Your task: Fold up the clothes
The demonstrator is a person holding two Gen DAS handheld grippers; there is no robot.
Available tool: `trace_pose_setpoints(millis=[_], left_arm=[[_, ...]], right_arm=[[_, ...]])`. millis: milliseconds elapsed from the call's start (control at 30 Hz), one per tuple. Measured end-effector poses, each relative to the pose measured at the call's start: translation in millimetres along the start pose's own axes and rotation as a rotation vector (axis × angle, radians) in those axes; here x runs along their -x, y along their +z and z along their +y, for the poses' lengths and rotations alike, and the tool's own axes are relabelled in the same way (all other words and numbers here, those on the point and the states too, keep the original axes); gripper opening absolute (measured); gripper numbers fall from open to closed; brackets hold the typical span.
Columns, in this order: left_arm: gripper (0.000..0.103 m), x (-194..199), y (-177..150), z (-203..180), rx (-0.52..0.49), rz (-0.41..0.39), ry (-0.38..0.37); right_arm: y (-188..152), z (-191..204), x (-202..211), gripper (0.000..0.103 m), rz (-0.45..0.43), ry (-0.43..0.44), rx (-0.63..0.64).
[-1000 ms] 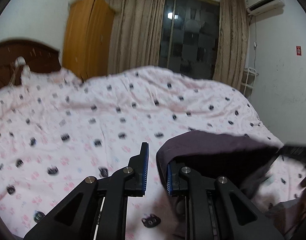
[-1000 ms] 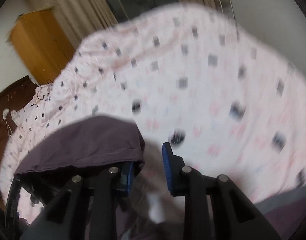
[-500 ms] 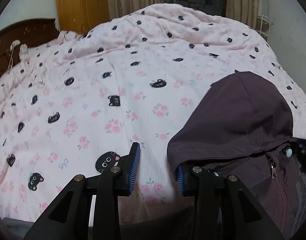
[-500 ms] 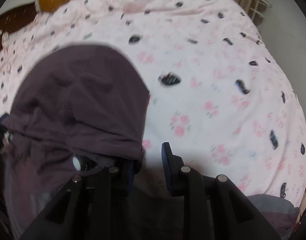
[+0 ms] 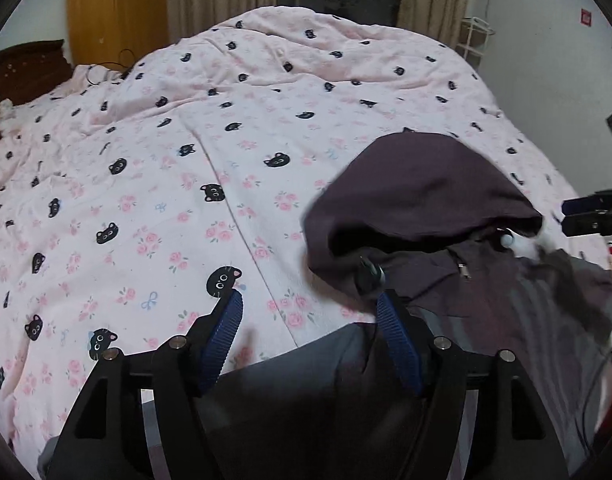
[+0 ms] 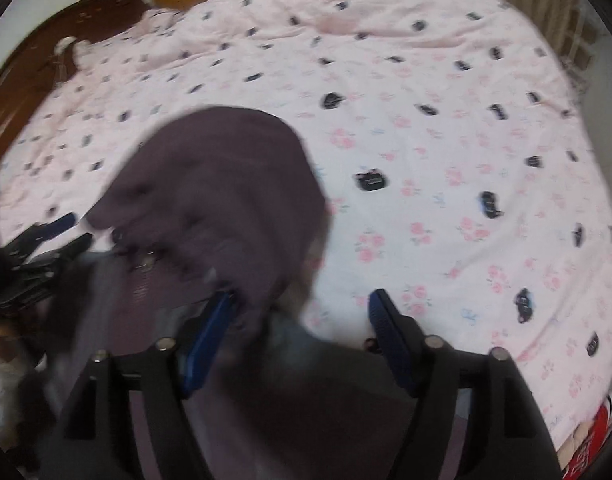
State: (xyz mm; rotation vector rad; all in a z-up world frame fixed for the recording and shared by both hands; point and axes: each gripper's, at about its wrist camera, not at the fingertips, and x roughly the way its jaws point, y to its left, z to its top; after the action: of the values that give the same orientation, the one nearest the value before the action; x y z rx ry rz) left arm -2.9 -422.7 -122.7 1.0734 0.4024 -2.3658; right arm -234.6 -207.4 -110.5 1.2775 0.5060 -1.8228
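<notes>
Bed covered by pink quilt with black cat faces and roses, dark purple hooded jacket lying on near right part, hood toward far side, grey garment at near edge

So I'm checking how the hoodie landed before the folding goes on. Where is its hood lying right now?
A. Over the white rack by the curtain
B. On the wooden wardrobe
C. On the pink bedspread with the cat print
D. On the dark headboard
C: the dark purple hood lies spread flat on the pink cat-print bedspread, well short of the wardrobe and the headboard.
</notes>
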Motion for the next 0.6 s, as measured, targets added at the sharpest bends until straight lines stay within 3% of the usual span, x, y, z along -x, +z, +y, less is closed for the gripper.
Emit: trace_pose_setpoints(millis=[133,200,367,467,600], left_arm=[[0.065,7,17,21,0.073,-0.068,0.015],[0.065,4,34,36,0.137,-0.099,0.004],[0.065,-38,81,62,0.236,-0.063,-0.106],[0.065,-87,96,73,0.288,0.061,-0.230],[0.065,-144,93,84,0.416,0.271,-0.392]], right_arm=[[8,2,0,0.081,0.017,-0.112,0.062],[19,-5,2,0.081,-0.026,-0.107,0.018],[56,-46,-14,0.081,-0.091,0.084,-0.279],[70,-76,-45,0.081,-0.066,0.259,-0.490],[75,-102,-86,0.081,-0.015,0.375,-0.669]])
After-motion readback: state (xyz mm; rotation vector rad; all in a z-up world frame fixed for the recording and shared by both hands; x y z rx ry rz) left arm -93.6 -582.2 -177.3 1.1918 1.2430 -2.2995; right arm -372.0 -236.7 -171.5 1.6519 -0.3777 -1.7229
